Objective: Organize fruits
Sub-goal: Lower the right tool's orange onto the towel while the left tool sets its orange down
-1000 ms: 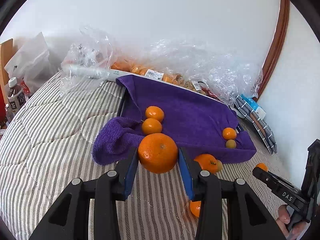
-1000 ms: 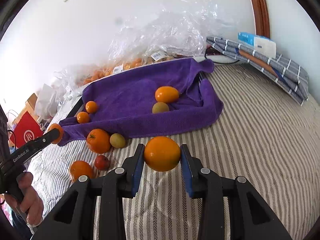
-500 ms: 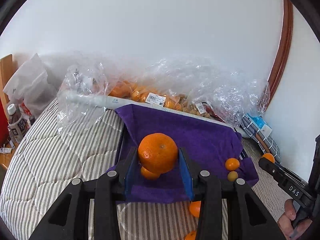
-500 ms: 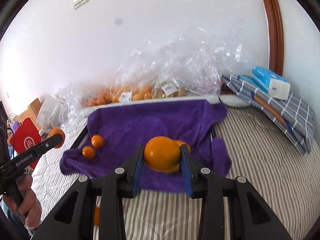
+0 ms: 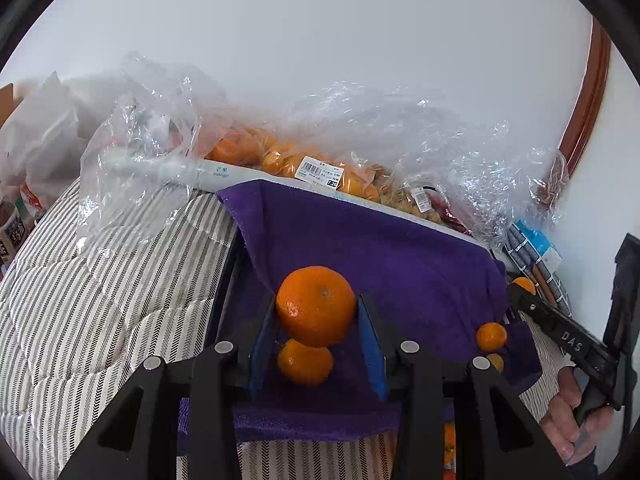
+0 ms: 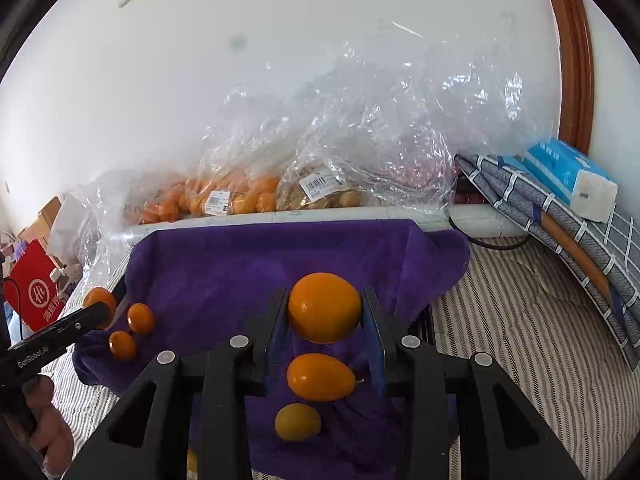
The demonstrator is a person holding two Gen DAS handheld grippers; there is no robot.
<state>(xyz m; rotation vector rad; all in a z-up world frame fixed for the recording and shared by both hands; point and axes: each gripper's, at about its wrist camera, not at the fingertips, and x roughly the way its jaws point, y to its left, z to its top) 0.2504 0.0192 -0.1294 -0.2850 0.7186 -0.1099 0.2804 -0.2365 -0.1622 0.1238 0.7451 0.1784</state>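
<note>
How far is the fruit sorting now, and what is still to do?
Done: four fruits already lie on the purple towel, two small oranges at its left side, two yellow-orange fruits at its right. In hand: the left tool grips a mandarin, the right tool a smooth orange fruit, both above the towel. Left: release both; the bagged fruit looks untouched.

Striped bedcover point(image 5: 100, 300) underneath everything. Spread over it, a purple towel point(image 5: 400, 264) with small oranges point(image 6: 140, 318) on top. Along the wall, clear plastic bags of fruit point(image 6: 240, 196); at right, folded checked cloth point(image 6: 560, 216).
</note>
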